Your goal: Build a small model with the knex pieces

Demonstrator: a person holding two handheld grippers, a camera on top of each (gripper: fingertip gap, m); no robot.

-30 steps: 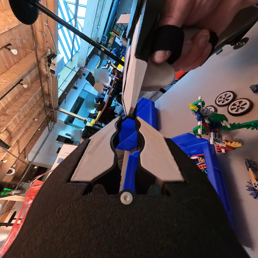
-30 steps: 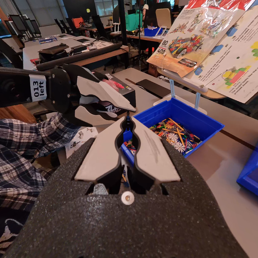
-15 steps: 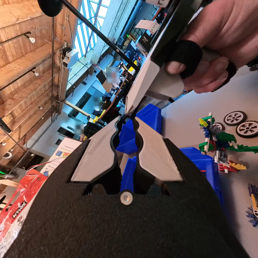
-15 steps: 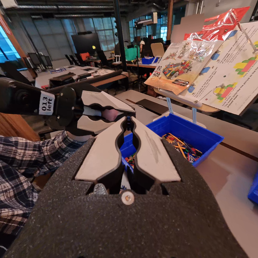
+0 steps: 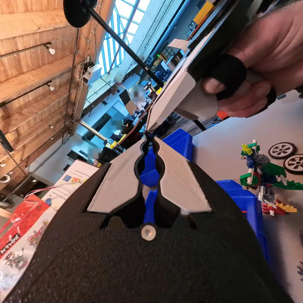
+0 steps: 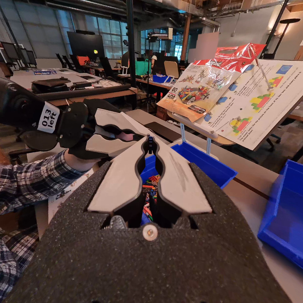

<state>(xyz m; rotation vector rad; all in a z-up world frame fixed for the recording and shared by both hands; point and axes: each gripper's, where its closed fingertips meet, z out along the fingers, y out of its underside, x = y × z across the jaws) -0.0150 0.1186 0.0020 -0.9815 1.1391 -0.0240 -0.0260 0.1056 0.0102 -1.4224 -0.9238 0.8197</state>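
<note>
My right gripper [image 6: 150, 143] is shut on a small dark blue piece [image 6: 149, 144], held upright at its tips in the air above a blue bin [image 6: 205, 162]. My left gripper [image 5: 149, 139] points at the right gripper [image 5: 148, 129] tip to tip. Its jaws stand almost together, closed on the same dark piece [image 5: 148, 137]. In the right wrist view the left gripper [image 6: 142, 136] comes in from the left and meets the piece. A hand [image 5: 262, 68] holds the right gripper.
The bin under the tips holds several coloured rods and connectors. A second blue bin [image 6: 282, 205] stands at the right. A slanted board with building sheets and a red bag [image 6: 254, 101] stands behind. A built toy model [image 5: 262, 172] and loose wheels [image 5: 281, 150] lie on the grey table. Only a small space, under 4 cm, lies between the two pairs of fingers.
The left gripper's jaws have narrowed around the piece at the right gripper's tips. Both grippers have risen and tilted while staying tip to tip.
</note>
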